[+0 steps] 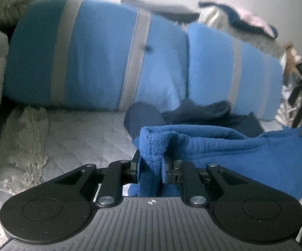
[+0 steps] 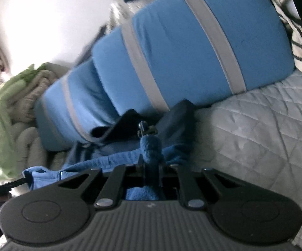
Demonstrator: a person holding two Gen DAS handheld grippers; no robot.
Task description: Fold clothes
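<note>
A: What's on the quilted bed (image 2: 255, 129)?
B: Two blue pillows (image 1: 100, 56) along the wall, then a blue fleece garment (image 1: 224, 146) lifted in front of them, stretched sideways between the tongs.
A: The grips?
B: Left tongs (image 1: 151, 165) clamp one bunched edge; right tongs (image 2: 151, 163) pinch another fold

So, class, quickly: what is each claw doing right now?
Left claw: closed on a bunched edge of the blue fleece garment.
Right claw: closed on another bunch of the same garment.
</note>
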